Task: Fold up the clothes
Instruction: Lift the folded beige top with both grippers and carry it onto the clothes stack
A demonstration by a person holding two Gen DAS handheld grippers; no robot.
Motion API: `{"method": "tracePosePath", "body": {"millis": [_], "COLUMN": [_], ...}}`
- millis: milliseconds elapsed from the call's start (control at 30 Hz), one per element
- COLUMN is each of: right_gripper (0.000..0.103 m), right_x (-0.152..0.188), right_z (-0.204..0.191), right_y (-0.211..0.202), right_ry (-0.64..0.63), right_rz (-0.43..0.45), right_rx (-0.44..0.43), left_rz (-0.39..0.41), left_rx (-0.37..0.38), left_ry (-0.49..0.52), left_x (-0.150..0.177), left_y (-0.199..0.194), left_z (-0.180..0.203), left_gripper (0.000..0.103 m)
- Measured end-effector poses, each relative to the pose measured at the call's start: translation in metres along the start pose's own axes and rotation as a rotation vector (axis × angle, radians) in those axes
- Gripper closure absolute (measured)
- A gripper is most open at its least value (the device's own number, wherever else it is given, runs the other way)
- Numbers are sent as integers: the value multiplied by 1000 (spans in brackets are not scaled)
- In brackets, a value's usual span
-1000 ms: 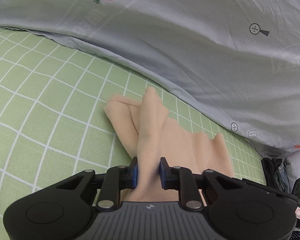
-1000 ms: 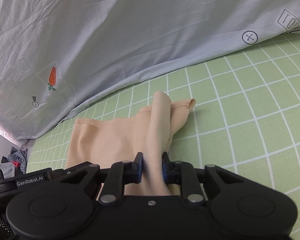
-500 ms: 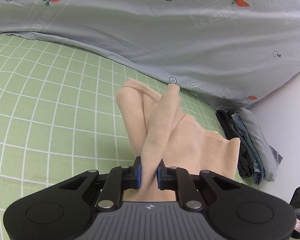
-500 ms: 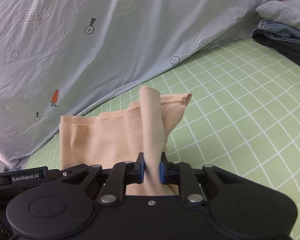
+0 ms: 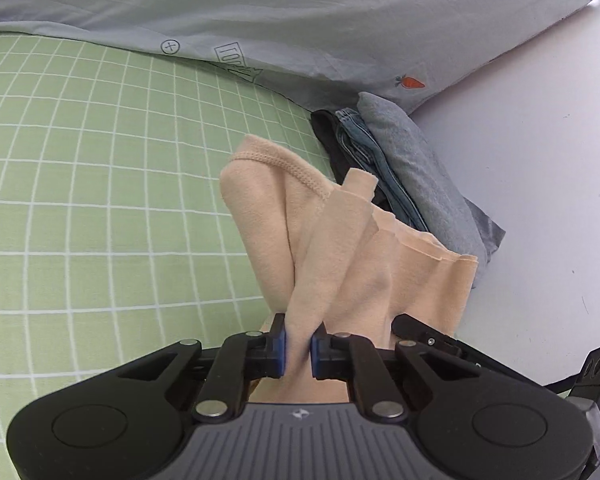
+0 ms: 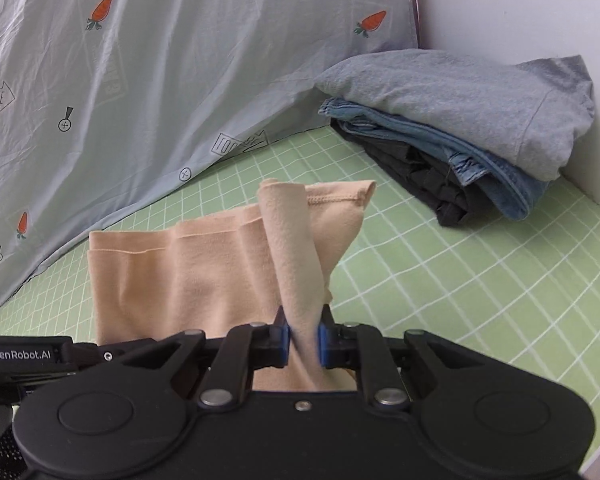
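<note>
Green checked bed sheet (image 5: 80, 184), with a soft peach knit garment (image 5: 340, 264) carried above it.
Left hand-held gripper (image 5: 298, 350) is closing on one bunched edge, right hand-held gripper (image 6: 303, 340) pinches another; light and limp, it is best held by corners.

A bedroom at home — a bed takes up the view, spread with a green checked sheet (image 6: 480, 280). A pale quilt (image 6: 180, 60) printed with carrots is heaped at eleven o'clock, folded clothes (image 6: 460, 120) are stacked at two o'clock against a plain white wall (image 5: 540, 180).
</note>
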State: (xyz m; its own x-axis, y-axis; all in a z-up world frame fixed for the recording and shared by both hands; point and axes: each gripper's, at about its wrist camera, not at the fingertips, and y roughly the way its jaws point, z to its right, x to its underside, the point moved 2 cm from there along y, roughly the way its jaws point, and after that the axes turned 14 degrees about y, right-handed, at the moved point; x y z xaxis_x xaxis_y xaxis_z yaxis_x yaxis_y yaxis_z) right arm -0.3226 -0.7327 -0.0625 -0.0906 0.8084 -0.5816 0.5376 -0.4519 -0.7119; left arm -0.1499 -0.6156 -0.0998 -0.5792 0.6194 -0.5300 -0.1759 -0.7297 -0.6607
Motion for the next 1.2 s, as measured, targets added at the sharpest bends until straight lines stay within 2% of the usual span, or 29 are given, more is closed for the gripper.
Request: {"method": "tracePosePath", "body": {"millis": [133,233,400,500,567,667,733,800,900,967,1067,1167,1200], "right_gripper": [89,89,89,89,90,90,91,91,91,87,77,59,48], "right_x": [-66,-121,-207,-254,-276,-304,-316,-323,-317,-307,-298,-301,-302], "right_z": [55,82,103,110,112,117,120,125,130,130,127,132,133], "right_y": [-27,-49,-66,-59,-44,3,46,90,143,165,174,173,172], "right_ry": [-55,-90,-185,-227,-245,-256,-268,-259,-262,-293,-337,-306,-290], "right_rz": [1,16,75,152,192,202,197,159,76,48,55,57,56], "right_rx": [-18,-35,-48,-53,-57,-50,-16,-1,39,87,108,125,129], "left_rz": [-15,-13,64,107,122,139,133,114,73,54,56,57,59], "left_rx": [50,95,143,187,199,131,88,52,51,84,136,161,154], "left_ry": [-57,-85,-40,-53,-58,-24,-42,-75,-122,-170,-203,-200,-181], "left_x": [-18,-36,-84,-128,-151,-179,-191,-201,-203,-197,-183,-176,-176], "left_y": [37,62,92,127,148,180,200,220,238,242,237,227,223], "left_z": [70,123,191,210,214,208,192,171,139,123,107,100,101], "left_gripper": [92,93,93,93,93,93,94,94,94,92,91,91,88]}}
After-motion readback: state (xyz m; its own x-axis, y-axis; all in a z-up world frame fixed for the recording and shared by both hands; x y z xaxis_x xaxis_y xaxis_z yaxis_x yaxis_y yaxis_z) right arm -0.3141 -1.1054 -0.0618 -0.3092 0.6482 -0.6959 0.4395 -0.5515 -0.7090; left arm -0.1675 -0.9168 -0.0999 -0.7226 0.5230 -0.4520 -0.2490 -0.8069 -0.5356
